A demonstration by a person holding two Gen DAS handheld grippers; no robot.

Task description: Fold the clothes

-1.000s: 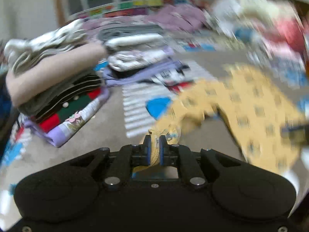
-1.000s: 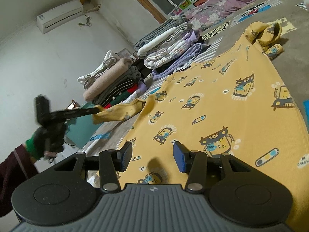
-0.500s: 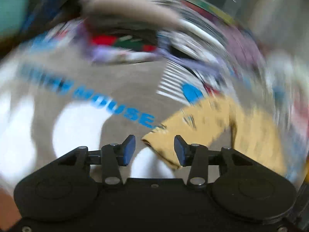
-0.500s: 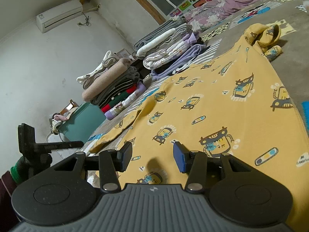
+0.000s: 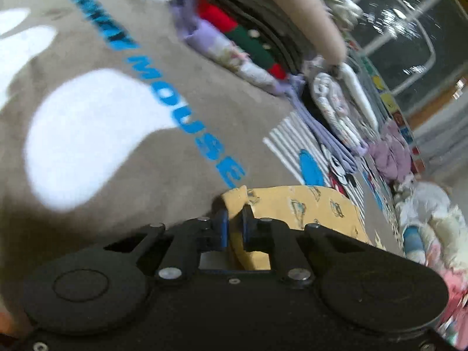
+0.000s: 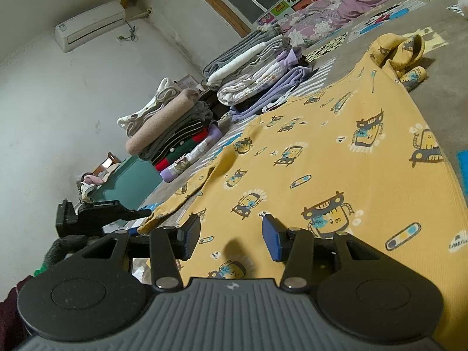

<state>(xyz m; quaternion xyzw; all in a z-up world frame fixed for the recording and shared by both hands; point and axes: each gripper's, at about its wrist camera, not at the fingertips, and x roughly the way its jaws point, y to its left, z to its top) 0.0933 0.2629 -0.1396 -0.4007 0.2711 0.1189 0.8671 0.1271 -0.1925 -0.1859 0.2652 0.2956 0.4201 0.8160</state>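
- The yellow shirt [image 6: 336, 152] is spread flat on the grey mat [image 5: 96, 93], robot print up. Its far sleeve [image 6: 403, 49] is bunched, and its near-left sleeve [image 5: 295, 207] lies out to the left.
- The left gripper [image 5: 233, 223] is closing on that sleeve's cuff, with the cloth pinched between the blue pads.
- The right gripper [image 6: 231, 234] hangs just above the shirt's near edge, jaws apart, nothing in them.
- Folded stacks [image 6: 181, 128] sit far left, well apart from the shirt.
- Risk: it's only a small bite of cuff, so a quick pull across could slip it out or drag the whole shirt and wrinkle it, since the right one isn't pinning anything.
- Compared with half a second ago, the left jaws were apart with the cuff loose between them. A second ago the sleeve was lifted off the mat; now it's low. The right hasn't budged.
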